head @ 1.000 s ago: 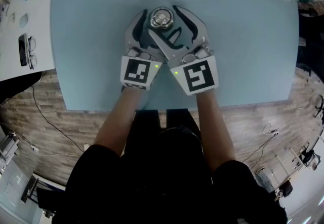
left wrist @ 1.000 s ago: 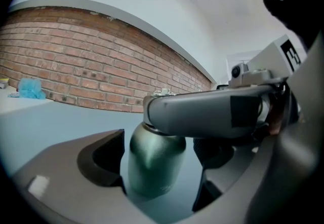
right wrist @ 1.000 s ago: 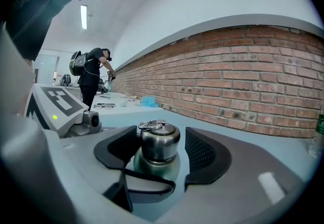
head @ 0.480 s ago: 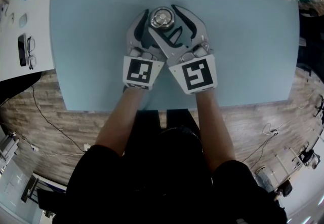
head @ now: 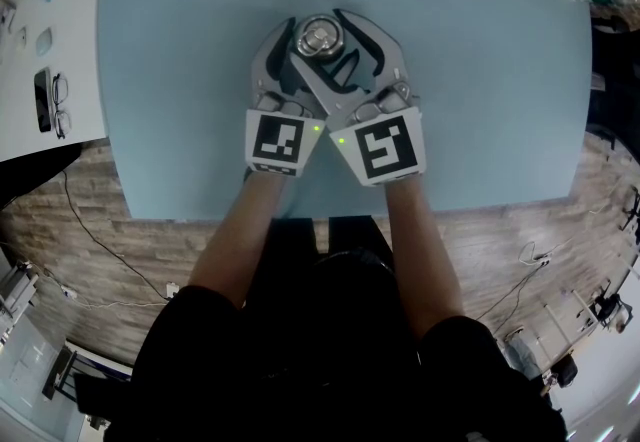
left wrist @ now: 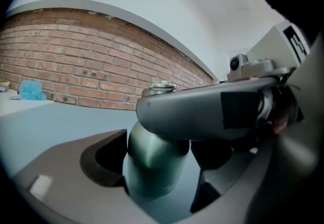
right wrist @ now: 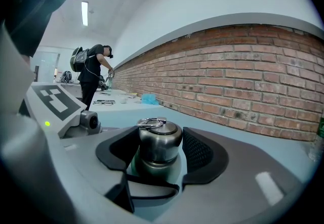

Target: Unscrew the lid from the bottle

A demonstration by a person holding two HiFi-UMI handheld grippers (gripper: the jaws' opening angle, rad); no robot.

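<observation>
The bottle (head: 320,34) stands upright about midway between the left and right edges of the bench (head: 180,50), well in from the near edge. The left gripper (left wrist: 162,187) is wide around its dark green body and the right gripper (right wrist: 158,153) is wide around the steel lid (right wrist: 160,137). Both sets of jaws have just been closing, but neither looks clamped yet. The step should go best if the left settles firmly on the body first and the right pads seat squarely on the lid's flanks before any twist. Only the head view shows the grippers crossing. Only the left gripper view shows the body, with a gap at its right pad. Only the right gripper view shows the lid's ring.
</observation>
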